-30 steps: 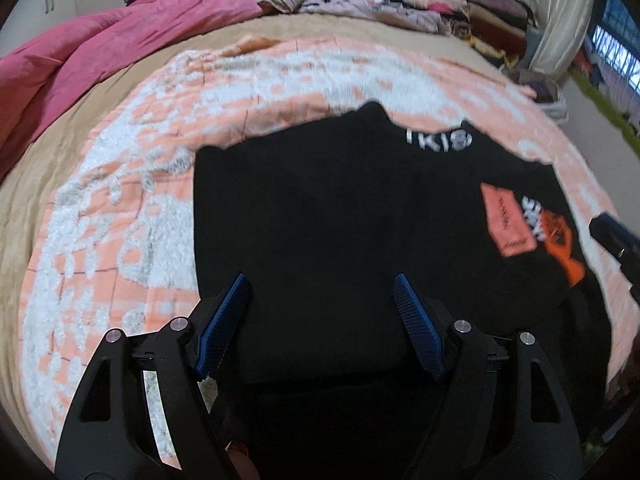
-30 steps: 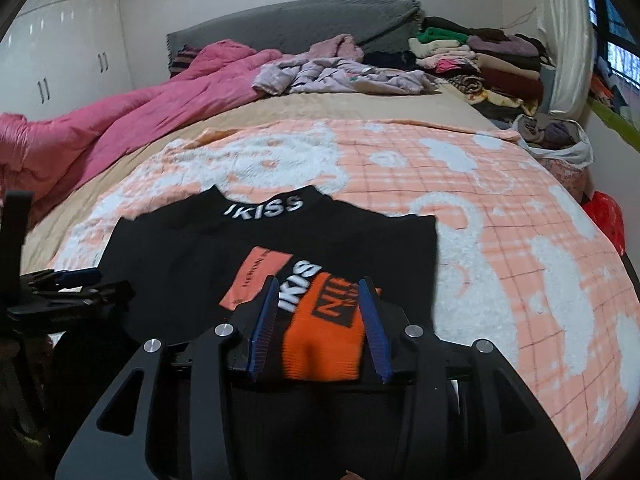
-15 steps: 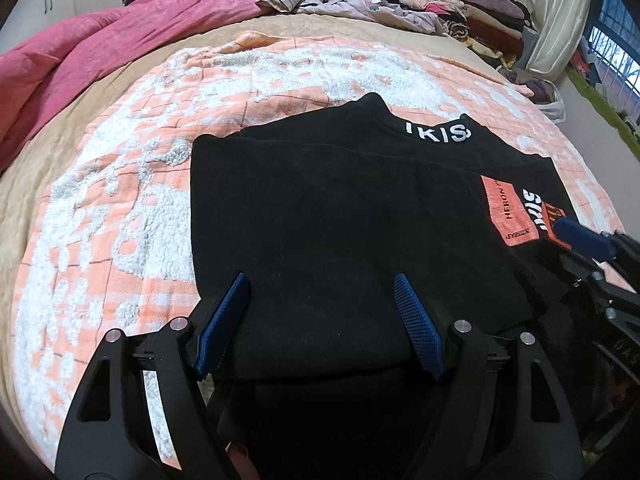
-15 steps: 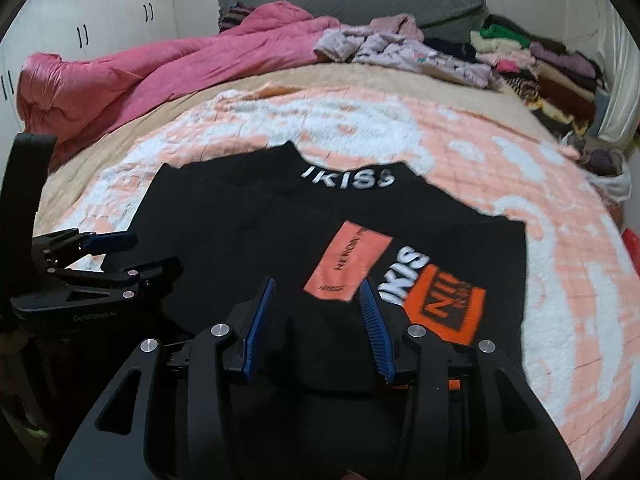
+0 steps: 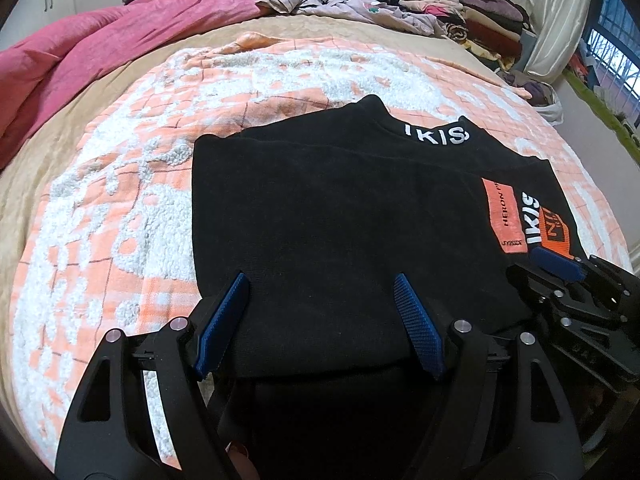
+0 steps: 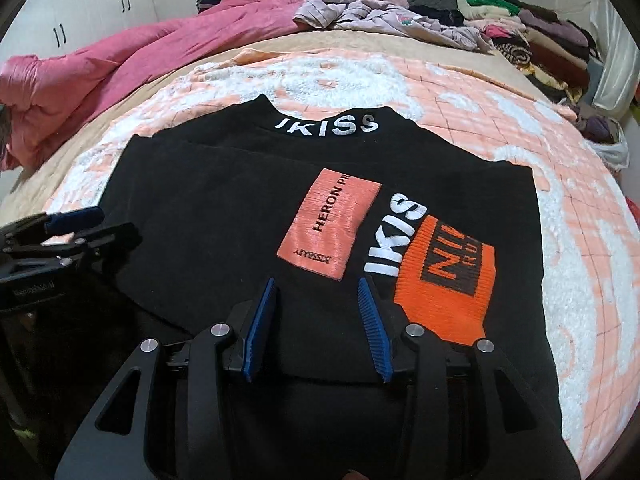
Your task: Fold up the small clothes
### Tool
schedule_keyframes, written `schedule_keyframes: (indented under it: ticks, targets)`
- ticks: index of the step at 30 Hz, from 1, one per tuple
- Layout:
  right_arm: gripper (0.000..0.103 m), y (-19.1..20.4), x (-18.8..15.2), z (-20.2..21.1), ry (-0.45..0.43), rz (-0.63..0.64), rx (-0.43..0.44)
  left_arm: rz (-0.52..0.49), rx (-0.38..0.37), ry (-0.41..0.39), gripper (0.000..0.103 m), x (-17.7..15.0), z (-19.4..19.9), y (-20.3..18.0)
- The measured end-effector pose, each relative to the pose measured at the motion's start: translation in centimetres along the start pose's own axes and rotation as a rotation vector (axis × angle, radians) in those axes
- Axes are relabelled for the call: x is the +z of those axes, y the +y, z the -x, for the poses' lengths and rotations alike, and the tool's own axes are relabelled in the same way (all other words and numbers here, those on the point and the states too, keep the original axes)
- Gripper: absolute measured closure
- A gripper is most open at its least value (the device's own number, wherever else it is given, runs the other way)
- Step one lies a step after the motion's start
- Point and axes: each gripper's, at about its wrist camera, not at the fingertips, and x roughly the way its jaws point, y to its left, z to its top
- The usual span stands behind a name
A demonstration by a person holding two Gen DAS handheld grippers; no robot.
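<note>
A black sweater (image 5: 320, 200) (image 6: 208, 208) lies flat on the bed, its collar with white lettering (image 6: 328, 124) at the far side. A salmon patch (image 6: 332, 224) and an orange sleeve cuff (image 6: 444, 280) rest on its right half. My left gripper (image 5: 320, 280) hangs open and wide over the sweater's near left part, with black fabric below its pads. My right gripper (image 6: 318, 284) is open over the near edge, just left of the orange cuff. Each gripper shows in the other's view: the right gripper (image 5: 556, 264) and the left gripper (image 6: 76, 220).
An orange-and-white fleecy blanket (image 6: 580, 280) covers the bed under the sweater. A pink duvet (image 6: 120, 68) is heaped at the far left. Loose pale clothes (image 6: 380, 16) and a stack of folded garments (image 6: 540, 40) line the headboard side. White wardrobe doors (image 6: 80, 8) stand at the left.
My right gripper has moved left and down; the orange cuff that lay between its fingers now sits to their right. It reaches further into the left wrist view. The left gripper stayed put.
</note>
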Motion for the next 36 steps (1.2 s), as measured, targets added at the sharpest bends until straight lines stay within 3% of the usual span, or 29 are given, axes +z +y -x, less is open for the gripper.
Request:
schedule_keyframes:
  ticks: [7, 20, 33, 35, 36]
  targets:
    - [0.053, -0.1, -0.5, 1.8, -0.023, -0.027, 0.029, 0.0, 0.0, -0.001, 0.036, 0.0, 0.0, -0.1]
    - [0.028, 0.1, -1.1, 4.3, -0.068, -0.046, 0.035, 0.017, -0.009, -0.008, 0.036, -0.1, 0.9, 0.2]
    - [0.016, -0.3, -1.3, 6.6, -0.115, -0.071, 0.024, 0.028, -0.019, -0.033, 0.036, -0.4, 3.6, 0.4]
    - [0.014, -0.3, -1.3, 6.9, -0.124, -0.074, 0.023, 0.03, -0.022, -0.039, 0.03, -0.5, 4.2, 0.4]
    - [0.013, -0.3, -1.3, 7.2, -0.129, -0.076, 0.021, 0.031, -0.022, -0.044, 0.021, -0.5, 4.4, 0.4]
